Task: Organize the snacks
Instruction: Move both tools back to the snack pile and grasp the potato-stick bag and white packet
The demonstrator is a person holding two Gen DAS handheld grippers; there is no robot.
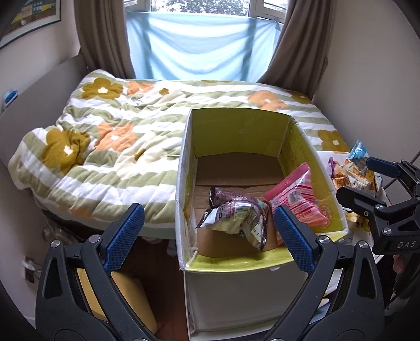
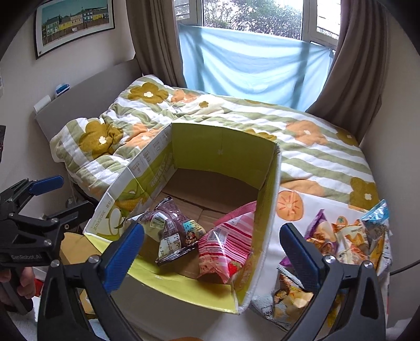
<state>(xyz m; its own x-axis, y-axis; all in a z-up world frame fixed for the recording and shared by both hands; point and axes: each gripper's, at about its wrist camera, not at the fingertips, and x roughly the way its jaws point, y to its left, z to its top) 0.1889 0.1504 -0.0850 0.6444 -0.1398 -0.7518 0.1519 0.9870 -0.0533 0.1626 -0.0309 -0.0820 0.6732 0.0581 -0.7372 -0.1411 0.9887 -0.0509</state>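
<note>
"DAS" stands on the right gripper [image 1: 353, 181]; "GenRobot.AI" on the left gripper [image 2: 59, 192].

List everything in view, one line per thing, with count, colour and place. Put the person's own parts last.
cardboard box: 1, green inside, open-topped, at the bed's foot.
purple snack bag: 1, purple, inside the box, near end.
pink snack bag: 1, pink striped, inside the box, leaning on its right wall.
loose snack packets: several, orange, purple and blue, heaped right of the box.
quilt: 1, green-striped with flowers, on the bed.
blue sheet: 1, light blue, across the window.
curtains: 2, brown, either side of the window.
framed picture: 1, coloured houses, on the left wall.
left gripper: black with blue pads, open, empty, over the box's near end.
right gripper: same colours, open, empty, above the box's right wall.
</note>
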